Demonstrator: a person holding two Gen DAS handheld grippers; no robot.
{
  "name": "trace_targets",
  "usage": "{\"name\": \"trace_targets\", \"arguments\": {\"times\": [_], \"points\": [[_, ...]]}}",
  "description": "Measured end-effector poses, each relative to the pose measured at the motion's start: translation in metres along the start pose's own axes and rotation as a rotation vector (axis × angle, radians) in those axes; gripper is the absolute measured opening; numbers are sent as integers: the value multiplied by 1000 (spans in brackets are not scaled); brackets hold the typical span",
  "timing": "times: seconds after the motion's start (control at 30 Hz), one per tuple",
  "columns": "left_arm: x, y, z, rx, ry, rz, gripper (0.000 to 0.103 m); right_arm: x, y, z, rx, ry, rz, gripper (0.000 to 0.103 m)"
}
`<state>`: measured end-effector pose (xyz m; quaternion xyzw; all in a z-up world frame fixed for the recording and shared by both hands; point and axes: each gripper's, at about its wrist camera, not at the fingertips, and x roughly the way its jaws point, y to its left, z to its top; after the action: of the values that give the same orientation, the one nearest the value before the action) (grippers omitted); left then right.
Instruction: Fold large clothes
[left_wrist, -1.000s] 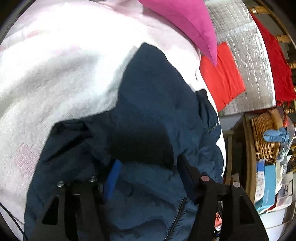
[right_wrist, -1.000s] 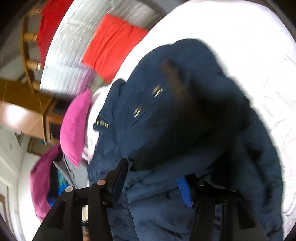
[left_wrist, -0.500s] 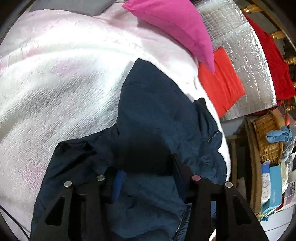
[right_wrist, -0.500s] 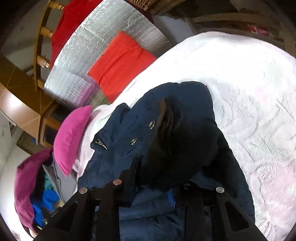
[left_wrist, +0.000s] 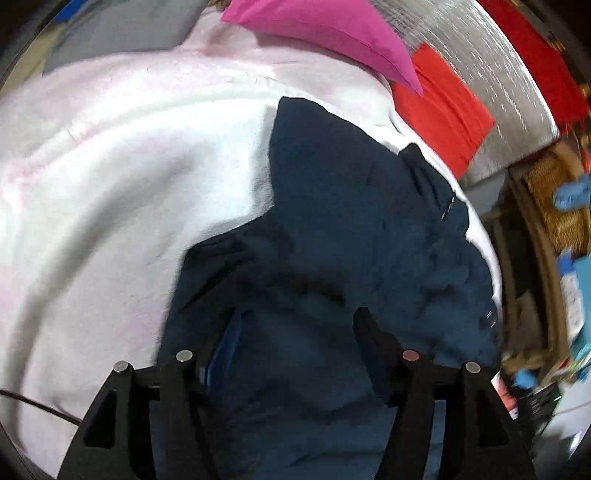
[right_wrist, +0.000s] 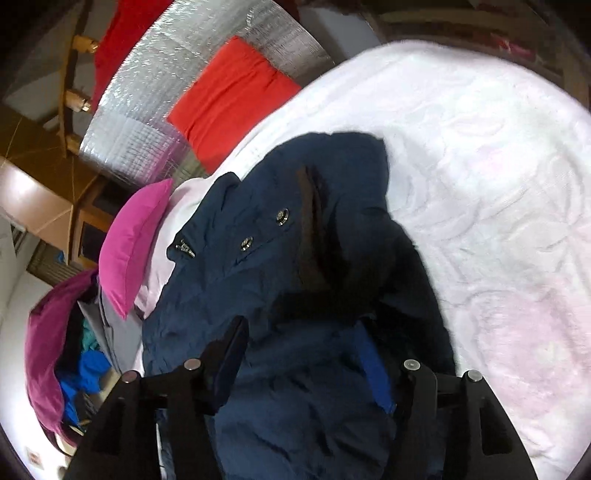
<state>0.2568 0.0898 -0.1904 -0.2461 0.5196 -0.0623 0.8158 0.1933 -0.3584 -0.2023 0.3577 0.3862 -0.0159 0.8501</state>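
1. The bed (left_wrist: 110, 177), under a white-and-pale-pink textured cover, fills the left half of the left wrist view and the right half of the right wrist view; those wide stretches of cover lie bare.
2. The navy jacket (left_wrist: 332, 229) lies crumpled on the bed, running from frame centre down to the bottom edge in both views. Its right side reaches the bed's edge in the left wrist view. Two metal snaps and a dark brown lining strip show in the right wrist view.
3. A silver quilted sheet (right_wrist: 177, 92) sits in the upper left of the right wrist view, with a red cloth (right_wrist: 232, 96) on it.
4. A magenta pillow (left_wrist: 325, 37) rests at the top centre of the left wrist view, at the bed's far edge.
5. A wicker basket (left_wrist: 554, 206) at the right edge holds something light blue; blur hides more.
6. The left tool (left_wrist: 297, 332) has its fingers spread, jacket fabric bunched between them.
7. The right tool (right_wrist: 303, 343) is likewise spread over jacket fabric, not clamped.
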Motion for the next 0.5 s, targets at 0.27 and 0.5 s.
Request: {"name": "trace_targets", "arguments": {"times": [0.27,0.5], "points": [[-57,36,-41,77,-128,140,66,-52,-17,-32,-64,-57,10,66],[-98,26,-104,234,-327,317,74,-98,-22,-70,-143,-126,26,66]]}}
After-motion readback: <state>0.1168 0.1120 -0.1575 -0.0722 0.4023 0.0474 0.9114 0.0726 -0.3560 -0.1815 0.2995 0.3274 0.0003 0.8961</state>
